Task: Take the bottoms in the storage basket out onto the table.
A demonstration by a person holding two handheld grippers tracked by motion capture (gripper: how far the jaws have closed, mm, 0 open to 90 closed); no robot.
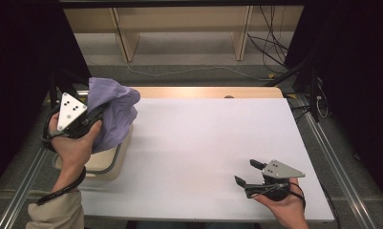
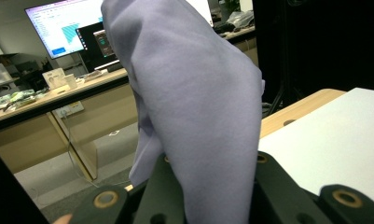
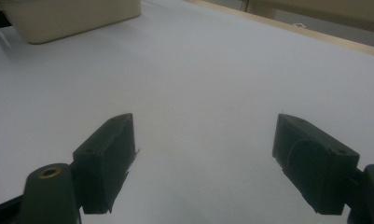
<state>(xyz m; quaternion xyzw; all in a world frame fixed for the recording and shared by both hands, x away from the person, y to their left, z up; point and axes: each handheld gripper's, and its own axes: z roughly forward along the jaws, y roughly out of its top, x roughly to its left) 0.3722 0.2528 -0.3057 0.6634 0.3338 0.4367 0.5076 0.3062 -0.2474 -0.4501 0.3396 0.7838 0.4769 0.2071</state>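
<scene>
The left gripper (image 1: pixel 86 119) is clamped on a lavender cloth (image 1: pixel 113 112), holding it in the air above the cream bin (image 1: pixel 110 164) at the white worktop's (image 1: pixel 203 152) left edge. To do this lift well, raise the cloth straight up until its hanging folds clear the bin rim, keeping the grip firm. The cloth rises from between the jaws and drapes beyond them. The right gripper (image 1: pixel 246 174) rests near the front right corner, jaws wide apart and empty.

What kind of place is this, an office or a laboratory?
Probably an office-like lab. The left gripper view shows a large lit screen and long wooden desks with clutter; the high view shows a white work table framed by metal rails, and loose cables on the floor.
</scene>
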